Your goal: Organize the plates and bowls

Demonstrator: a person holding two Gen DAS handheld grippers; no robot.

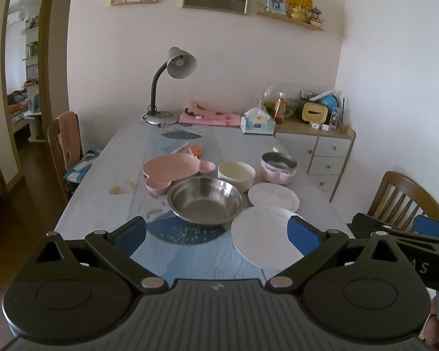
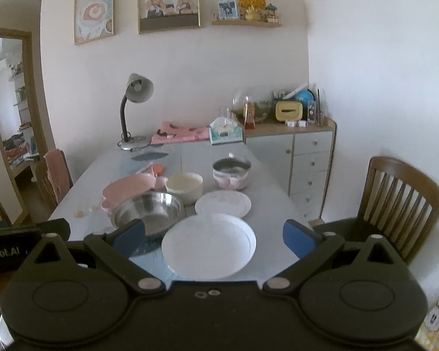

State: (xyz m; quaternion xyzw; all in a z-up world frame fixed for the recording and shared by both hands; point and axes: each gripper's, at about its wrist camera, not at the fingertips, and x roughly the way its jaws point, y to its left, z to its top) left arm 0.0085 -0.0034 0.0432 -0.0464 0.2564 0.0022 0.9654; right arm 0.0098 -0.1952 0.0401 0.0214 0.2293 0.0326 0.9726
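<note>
Where plates lie flat (white, round), steel bowl [image 1: 206, 203] gleams.

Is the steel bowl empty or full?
Empty: the steel bowl sits upright on the table, its bare shiny bottom showing.

My left gripper [image 1: 216, 235] hangs wide open and empty over the near end of the table [image 1: 102, 187]. Ahead sits a steel bowl [image 1: 205, 203], a white plate [image 1: 263, 235] just right of it, and a smaller plate [image 1: 273, 195] behind that. Farther back stand a pink tray [image 1: 172, 169], a cream bowl [image 1: 236, 174] and a pink pot [image 1: 278, 166]. My right gripper [image 1: 401, 231] shows at the right edge.
</note>
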